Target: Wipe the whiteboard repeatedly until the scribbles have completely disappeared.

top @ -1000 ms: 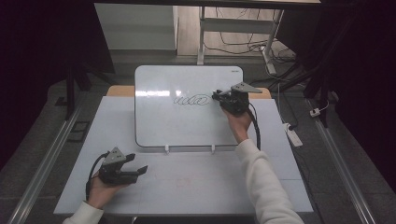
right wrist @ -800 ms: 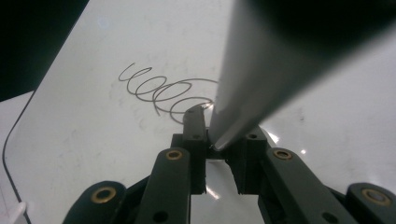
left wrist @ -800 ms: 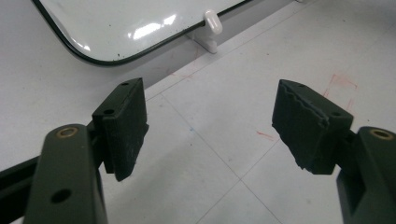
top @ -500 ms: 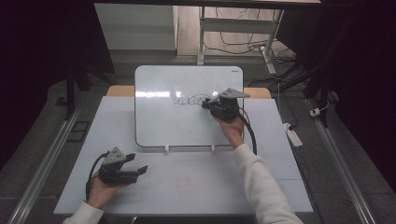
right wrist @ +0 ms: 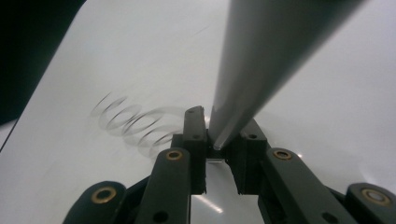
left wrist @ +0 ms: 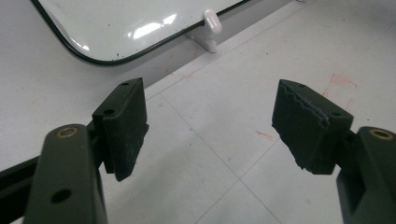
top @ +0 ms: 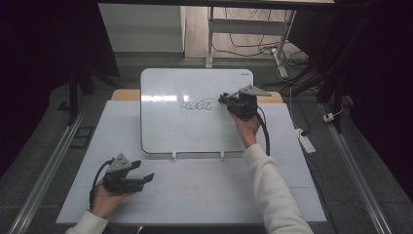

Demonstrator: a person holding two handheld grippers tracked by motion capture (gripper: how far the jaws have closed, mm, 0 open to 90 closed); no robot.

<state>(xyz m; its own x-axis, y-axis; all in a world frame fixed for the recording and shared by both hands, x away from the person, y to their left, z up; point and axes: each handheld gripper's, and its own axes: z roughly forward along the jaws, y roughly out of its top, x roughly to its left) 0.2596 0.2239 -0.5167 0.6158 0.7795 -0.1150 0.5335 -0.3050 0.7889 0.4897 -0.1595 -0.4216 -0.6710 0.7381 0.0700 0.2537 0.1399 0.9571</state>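
A whiteboard (top: 195,131) lies on the white table (top: 195,195), with a looping black scribble (top: 198,104) near its upper middle. My right gripper (top: 225,99) sits just right of the scribble, shut on a grey marker (right wrist: 266,56) whose barrel rises between the jaws in the right gripper view. There the scribble (right wrist: 130,119) lies left of my right gripper (right wrist: 217,135). At the table's front left my left gripper (top: 146,178) rests in a hand. Its jaws stand open with nothing between them, over bare table (left wrist: 210,126).
Two white clips (top: 174,155) (top: 222,155) stick out from the board's near edge; one clip (left wrist: 211,21) appears beyond my left gripper. Faint red marks (left wrist: 341,79) dot the table. A power strip (top: 306,141) lies on the floor at the right, past the table edge.
My right gripper slid a little left and toward me along the scribble, then back to the right. The left gripper has stayed where it was.
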